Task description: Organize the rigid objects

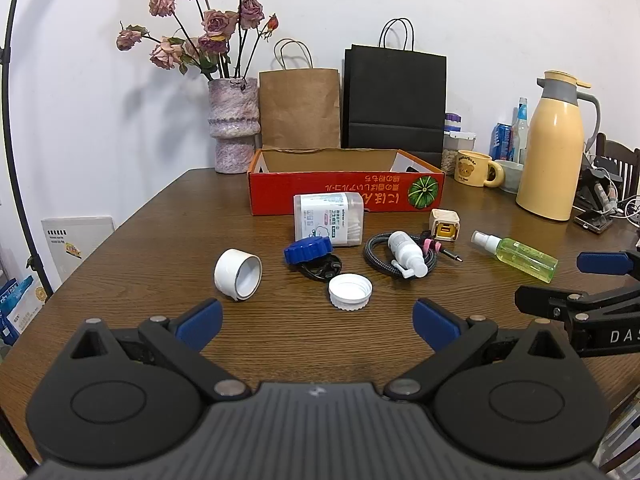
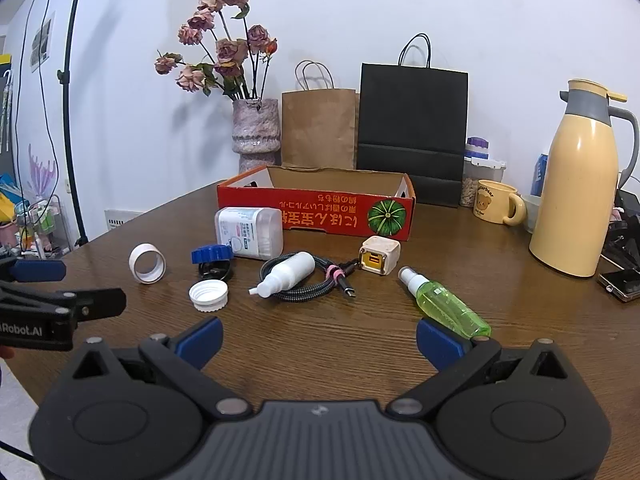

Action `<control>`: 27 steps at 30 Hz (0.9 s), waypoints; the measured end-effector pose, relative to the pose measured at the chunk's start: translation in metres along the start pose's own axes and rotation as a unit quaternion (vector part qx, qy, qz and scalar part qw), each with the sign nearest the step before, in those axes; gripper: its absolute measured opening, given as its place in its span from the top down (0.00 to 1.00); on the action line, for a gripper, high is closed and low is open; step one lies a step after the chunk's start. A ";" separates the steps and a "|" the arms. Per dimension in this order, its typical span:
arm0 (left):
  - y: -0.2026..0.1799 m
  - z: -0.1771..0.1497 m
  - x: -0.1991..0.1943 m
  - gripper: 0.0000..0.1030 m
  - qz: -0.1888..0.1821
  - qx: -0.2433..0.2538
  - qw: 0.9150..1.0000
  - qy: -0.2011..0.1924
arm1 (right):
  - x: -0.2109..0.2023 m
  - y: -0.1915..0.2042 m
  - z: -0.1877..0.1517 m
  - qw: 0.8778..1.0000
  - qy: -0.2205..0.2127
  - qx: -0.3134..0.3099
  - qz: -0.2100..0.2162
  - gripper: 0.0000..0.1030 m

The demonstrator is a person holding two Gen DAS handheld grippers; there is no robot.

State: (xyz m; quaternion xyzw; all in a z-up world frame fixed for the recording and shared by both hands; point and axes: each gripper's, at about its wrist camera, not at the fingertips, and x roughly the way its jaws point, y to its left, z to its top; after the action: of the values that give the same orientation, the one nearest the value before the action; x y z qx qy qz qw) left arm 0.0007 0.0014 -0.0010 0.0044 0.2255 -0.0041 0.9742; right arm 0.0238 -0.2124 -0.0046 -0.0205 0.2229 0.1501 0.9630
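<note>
An open red cardboard box [image 1: 344, 196] [image 2: 316, 212] stands mid-table. In front of it lie a clear cotton-swab box [image 1: 329, 219] [image 2: 249, 232], a white tape roll [image 1: 237, 274] [image 2: 147, 263], a blue cap [image 1: 309, 250] [image 2: 212, 255], a white cap [image 1: 350, 291] [image 2: 208, 295], a small white bottle [image 1: 406, 258] [image 2: 286, 274] on a coiled cable [image 1: 376, 256] [image 2: 308, 288], a cream charger cube [image 1: 444, 224] [image 2: 379, 255] and a green spray bottle [image 1: 516, 255] [image 2: 444, 306]. My left gripper [image 1: 318, 326] and right gripper [image 2: 319, 336] hover open and empty near the front edge.
Against the wall stand a vase of dried roses [image 1: 233, 124], a brown paper bag [image 1: 300, 108] and a black paper bag [image 1: 394, 100]. A yellow thermos [image 2: 576, 184], a bear mug [image 2: 498, 202], jars and a phone [image 2: 620, 284] crowd the right side.
</note>
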 end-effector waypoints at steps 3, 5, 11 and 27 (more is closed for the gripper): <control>0.000 0.000 0.000 0.00 0.000 0.000 1.000 0.000 | 0.000 0.000 0.000 1.000 0.000 0.000 0.000 0.00; -0.001 0.001 -0.002 0.00 -0.001 0.001 1.000 0.000 | 0.001 0.000 0.000 1.000 0.000 0.000 0.000 0.00; -0.001 0.001 -0.002 0.00 -0.001 0.000 1.000 0.000 | -0.003 0.000 0.003 1.000 -0.003 -0.002 0.000 0.00; -0.001 0.001 -0.002 0.00 -0.002 -0.002 1.000 0.000 | -0.005 0.002 0.003 1.000 -0.006 -0.004 -0.001 0.00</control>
State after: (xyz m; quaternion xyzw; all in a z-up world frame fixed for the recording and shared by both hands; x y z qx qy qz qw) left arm -0.0009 0.0008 0.0006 0.0023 0.2253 -0.0053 0.9743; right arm 0.0205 -0.2119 0.0006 -0.0233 0.2166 0.1497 0.9644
